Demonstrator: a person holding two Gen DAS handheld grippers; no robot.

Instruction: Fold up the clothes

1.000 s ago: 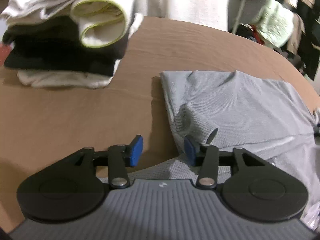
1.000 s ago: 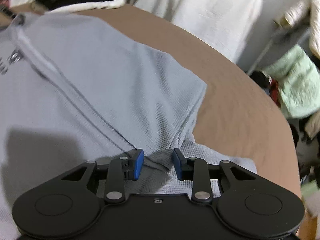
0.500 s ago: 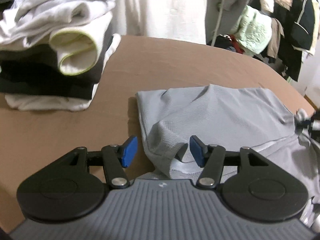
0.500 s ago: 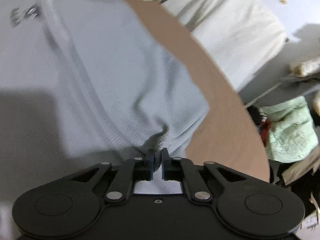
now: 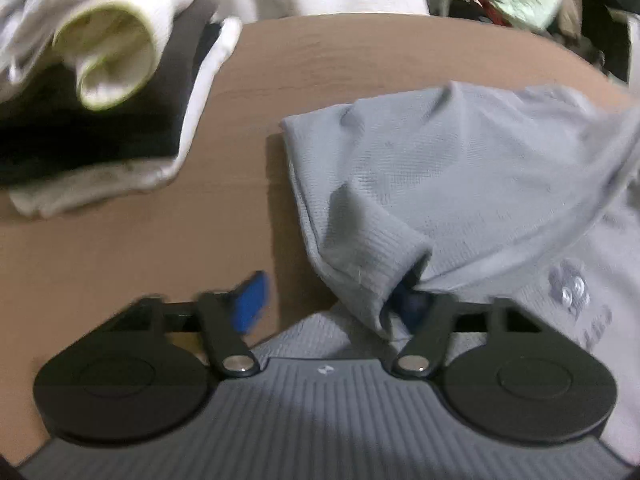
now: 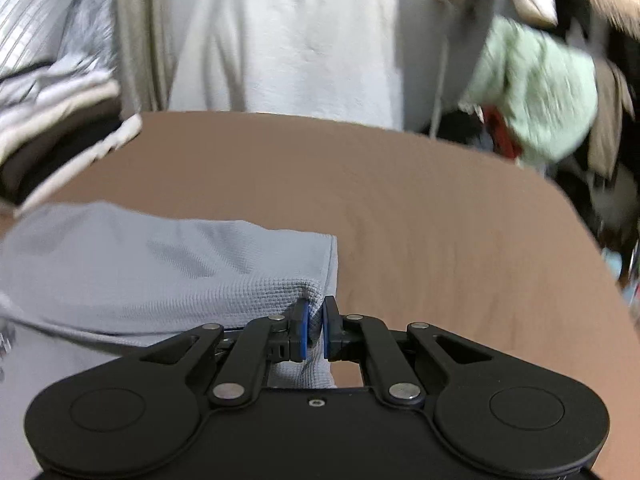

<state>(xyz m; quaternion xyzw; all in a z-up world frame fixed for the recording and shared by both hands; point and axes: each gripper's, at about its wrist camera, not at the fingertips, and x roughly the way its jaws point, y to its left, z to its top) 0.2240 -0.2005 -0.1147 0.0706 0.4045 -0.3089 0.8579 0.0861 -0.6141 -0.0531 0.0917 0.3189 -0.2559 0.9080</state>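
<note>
Grey shirt [image 5: 460, 168]: spread on brown table [image 5: 140, 240]. Right gripper [image 6: 315, 326], angled down, pinches its corner hem. Left gripper [image 5: 332, 304], angled down, jaws just closing around sleeve cuff [image 5: 372, 256], pads not yet pressing. Clothes stack [image 5: 100, 80] far left; bare tabletop beyond.

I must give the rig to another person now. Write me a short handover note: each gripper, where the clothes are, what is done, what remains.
Right gripper: shut on a corner of the grey knit shirt.
Left gripper: jaws have just been closing around the shirt's ribbed cuff, pads not yet pressing it.
The shirt lies partly spread on the brown round table.
Done: a stack of folded clothes at the table's far left.
Left: grip the cuff, fold the shirt, stack it.
</note>
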